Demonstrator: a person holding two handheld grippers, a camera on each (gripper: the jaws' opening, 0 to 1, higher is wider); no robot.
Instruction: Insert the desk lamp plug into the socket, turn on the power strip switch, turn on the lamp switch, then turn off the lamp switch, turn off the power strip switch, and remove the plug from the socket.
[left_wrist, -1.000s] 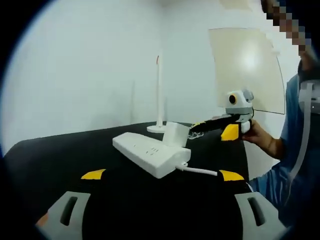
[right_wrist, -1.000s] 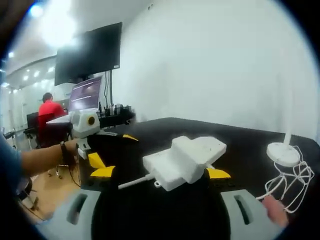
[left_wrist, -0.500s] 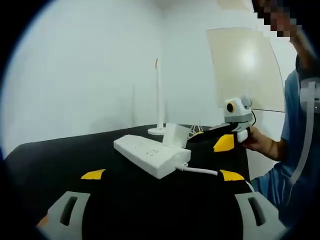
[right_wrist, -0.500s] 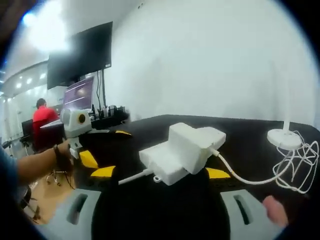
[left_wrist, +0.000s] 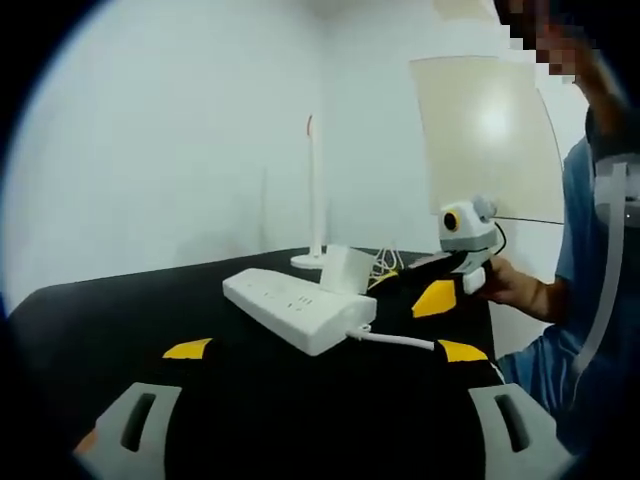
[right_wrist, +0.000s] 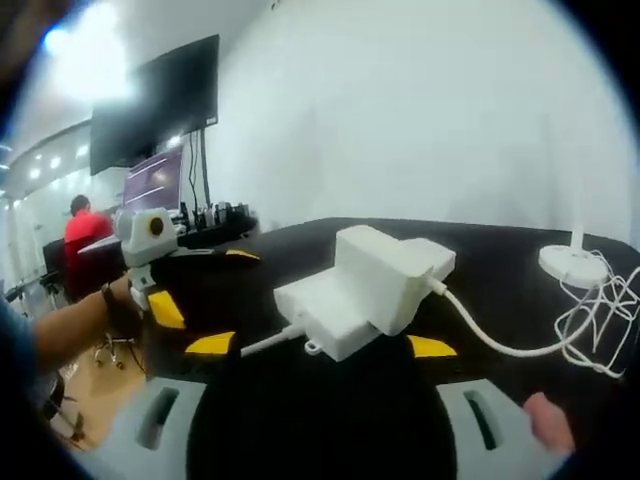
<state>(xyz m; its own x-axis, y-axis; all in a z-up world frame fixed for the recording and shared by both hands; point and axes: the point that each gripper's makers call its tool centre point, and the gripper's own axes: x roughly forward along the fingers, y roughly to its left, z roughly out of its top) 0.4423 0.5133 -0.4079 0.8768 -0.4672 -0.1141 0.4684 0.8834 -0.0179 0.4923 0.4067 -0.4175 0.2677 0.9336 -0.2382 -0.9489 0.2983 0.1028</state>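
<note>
Left gripper view: left tool (left_wrist: 325, 350) jaws spread wide, gripping nothing, aimed at the white power strip (left_wrist: 292, 308) lying on the black surface (left_wrist: 110, 310). Plug (left_wrist: 346, 269) sits in the strip's far end, lamp (left_wrist: 314, 200) standing behind it, right tool (left_wrist: 440, 290) beyond the strip, held in a hand (left_wrist: 510, 285). Right gripper view: left tool (right_wrist: 175, 305) at left, strip (right_wrist: 340, 305) centre with plug (right_wrist: 385, 275) seated, right tool (right_wrist: 322, 346) jaws wide apart, empty; lamp cable (right_wrist: 490, 335) runs right to the lamp base (right_wrist: 570, 263).
</note>
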